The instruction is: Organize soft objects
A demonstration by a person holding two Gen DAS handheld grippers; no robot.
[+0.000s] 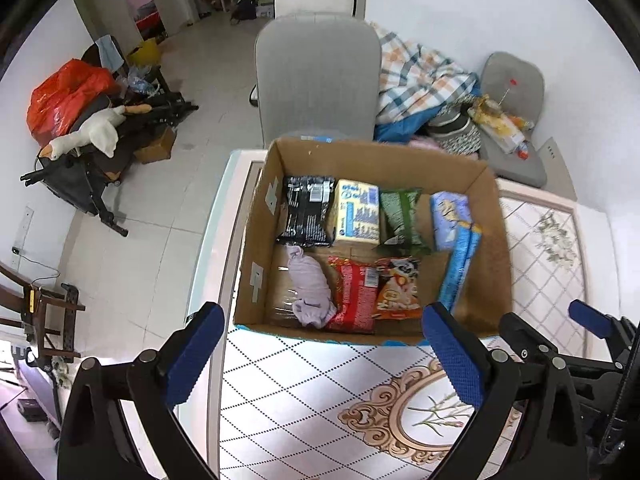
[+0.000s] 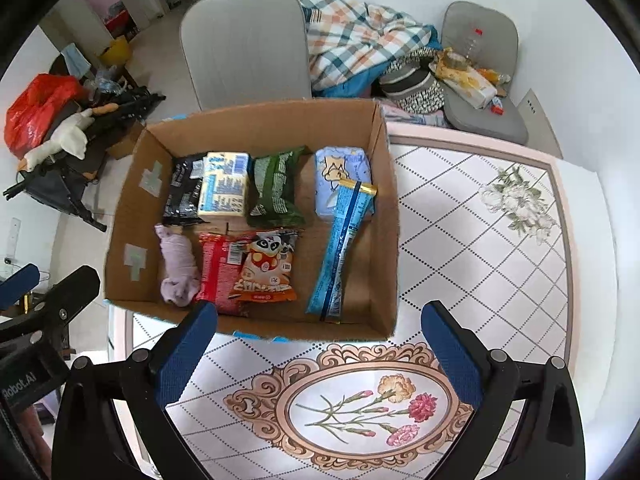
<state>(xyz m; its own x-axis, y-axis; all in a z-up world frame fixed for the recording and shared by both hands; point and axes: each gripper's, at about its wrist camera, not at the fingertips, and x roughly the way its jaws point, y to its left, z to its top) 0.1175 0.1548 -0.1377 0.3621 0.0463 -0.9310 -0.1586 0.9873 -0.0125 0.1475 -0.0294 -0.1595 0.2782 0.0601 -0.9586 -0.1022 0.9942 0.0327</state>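
An open cardboard box [image 1: 256, 240] [image 2: 388, 216] stands on the patterned table. It holds a black packet [image 1: 308, 210] [image 2: 182, 196], a yellow pack [image 1: 357, 212] [image 2: 224, 188], a green packet [image 1: 401, 216] [image 2: 276, 188], a light blue tissue pack [image 1: 450, 216] [image 2: 340, 168], a long blue packet [image 1: 460, 268] [image 2: 340, 248], a rolled lilac cloth [image 1: 310, 288] [image 2: 178, 268], a red packet [image 1: 354, 296] [image 2: 214, 276] and an orange panda packet [image 1: 400, 288] [image 2: 266, 272]. My left gripper [image 1: 320, 356] and right gripper [image 2: 320, 352] are open and empty, just in front of the box.
The table [image 1: 320, 400] [image 2: 480, 240] has a floral tiled top. A grey chair [image 1: 318, 76] [image 2: 244, 44] stands behind the box. A plaid blanket [image 1: 420, 76] [image 2: 360, 36] and a cluttered grey seat [image 1: 512, 120] [image 2: 484, 80] lie at the back right. A pram with bags [image 1: 88, 128] stands on the floor, left.
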